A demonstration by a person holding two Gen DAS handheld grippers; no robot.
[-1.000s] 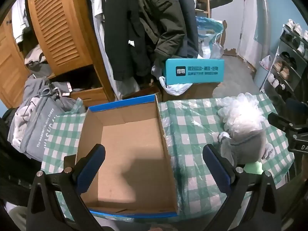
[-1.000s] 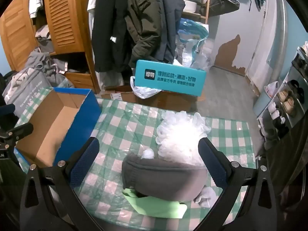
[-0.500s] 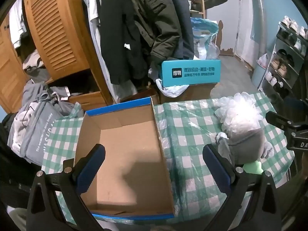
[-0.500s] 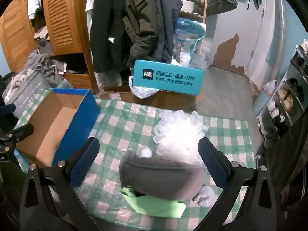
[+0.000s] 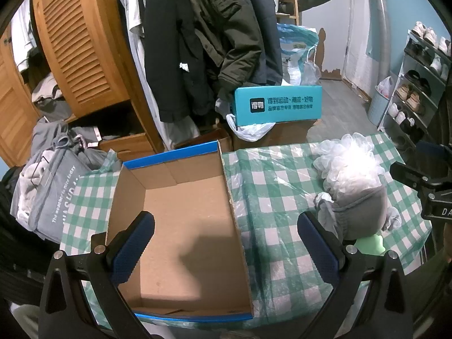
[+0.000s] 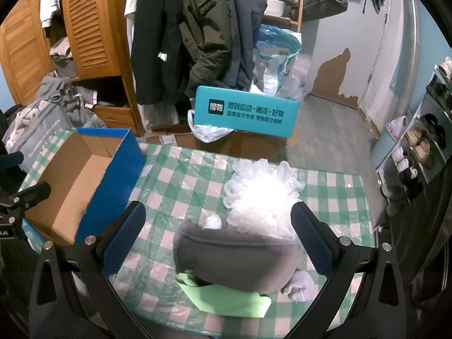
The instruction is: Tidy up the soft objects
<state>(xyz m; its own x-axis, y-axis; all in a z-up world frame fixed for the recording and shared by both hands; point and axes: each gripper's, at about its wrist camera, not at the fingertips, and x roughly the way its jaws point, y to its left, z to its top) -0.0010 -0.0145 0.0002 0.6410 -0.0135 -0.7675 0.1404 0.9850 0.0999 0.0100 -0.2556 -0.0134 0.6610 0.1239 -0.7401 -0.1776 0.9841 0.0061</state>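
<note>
A grey knit hat lies on the checked tablecloth, on top of a light green cloth. A white mesh bath pouf sits just behind the hat. My right gripper hangs open over this pile, its blue pads wide on either side of the hat without touching it. An open cardboard box with a blue outside stands on the left of the table. My left gripper is open above the box's near end, holding nothing. In the left wrist view the hat and pouf lie to the right.
A teal carton rests on boxes beyond the table's far edge. Coats hang by a wooden louvred wardrobe. A grey bag slumps at the left. A shoe rack stands at the right.
Both grippers have pulled back and risen slightly, so the box and the pile sit a little farther off. Both grippers stay open; nothing on the table has moved.
</note>
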